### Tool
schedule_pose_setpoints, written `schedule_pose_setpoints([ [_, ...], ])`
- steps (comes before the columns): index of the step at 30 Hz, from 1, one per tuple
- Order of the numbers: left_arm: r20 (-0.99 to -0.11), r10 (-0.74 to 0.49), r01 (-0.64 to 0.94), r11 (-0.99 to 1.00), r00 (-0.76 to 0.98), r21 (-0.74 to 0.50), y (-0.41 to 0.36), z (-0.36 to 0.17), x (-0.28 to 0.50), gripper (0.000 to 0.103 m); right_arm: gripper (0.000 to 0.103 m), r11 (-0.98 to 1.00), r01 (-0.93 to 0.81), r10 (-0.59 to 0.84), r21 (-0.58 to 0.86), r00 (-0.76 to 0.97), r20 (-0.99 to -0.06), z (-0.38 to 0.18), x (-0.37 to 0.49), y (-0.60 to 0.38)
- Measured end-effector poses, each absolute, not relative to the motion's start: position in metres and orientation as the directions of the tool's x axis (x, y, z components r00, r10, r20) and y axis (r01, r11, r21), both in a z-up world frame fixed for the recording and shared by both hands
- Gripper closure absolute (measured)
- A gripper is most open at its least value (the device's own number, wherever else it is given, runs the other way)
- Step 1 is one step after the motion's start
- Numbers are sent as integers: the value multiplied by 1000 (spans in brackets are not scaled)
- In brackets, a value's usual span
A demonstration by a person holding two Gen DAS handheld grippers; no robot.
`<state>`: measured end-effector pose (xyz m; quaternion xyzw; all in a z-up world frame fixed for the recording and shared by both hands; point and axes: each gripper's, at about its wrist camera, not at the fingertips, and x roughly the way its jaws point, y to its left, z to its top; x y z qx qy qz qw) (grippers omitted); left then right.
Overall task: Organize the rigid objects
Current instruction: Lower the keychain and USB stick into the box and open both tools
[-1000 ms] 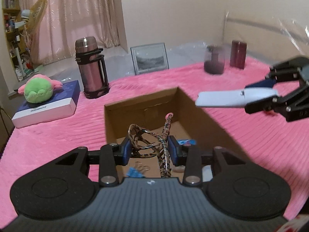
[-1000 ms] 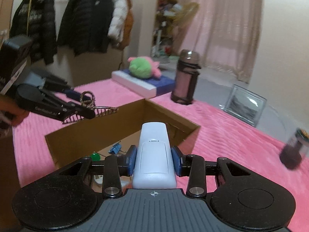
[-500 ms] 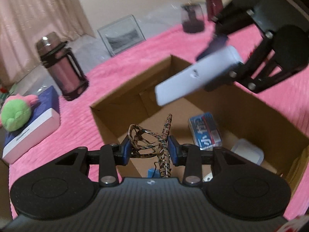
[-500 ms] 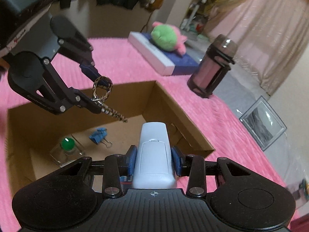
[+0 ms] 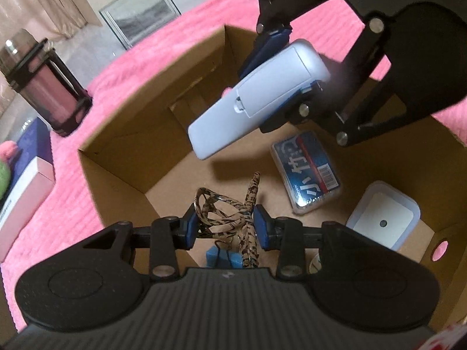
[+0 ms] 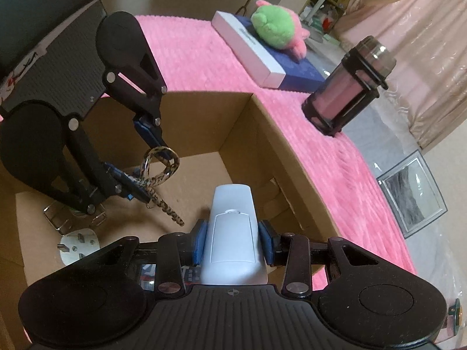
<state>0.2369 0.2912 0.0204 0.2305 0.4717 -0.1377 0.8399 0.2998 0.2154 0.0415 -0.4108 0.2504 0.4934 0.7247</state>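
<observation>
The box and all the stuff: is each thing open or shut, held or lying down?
Cardboard box: open on top.
Left tool: shut on the leopard-print hair clip, above the box.
Right tool: shut on the white remote, above the box.
Blue card case: lying flat in the box.
White plug: lying prongs up.
Flask: upright, lid on.
Plush toy: lying on the flat box.

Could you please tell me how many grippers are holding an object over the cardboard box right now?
2: the left gripper clamps a leopard-print hair clip, and the right gripper clamps a white remote, both above the cardboard box.
</observation>
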Motion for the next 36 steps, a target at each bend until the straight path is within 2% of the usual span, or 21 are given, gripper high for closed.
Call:
schedule_pose_setpoints([
  [18, -911, -22, 472, 860, 413, 193, 283, -5, 260, 69, 68, 199, -929, 477, -312, 370, -797, 19, 310, 221],
  [36, -930, 29, 484, 848, 365, 217, 273, -20, 273, 68, 68, 205, -934, 469, -293, 356, -808, 12, 318, 221],
])
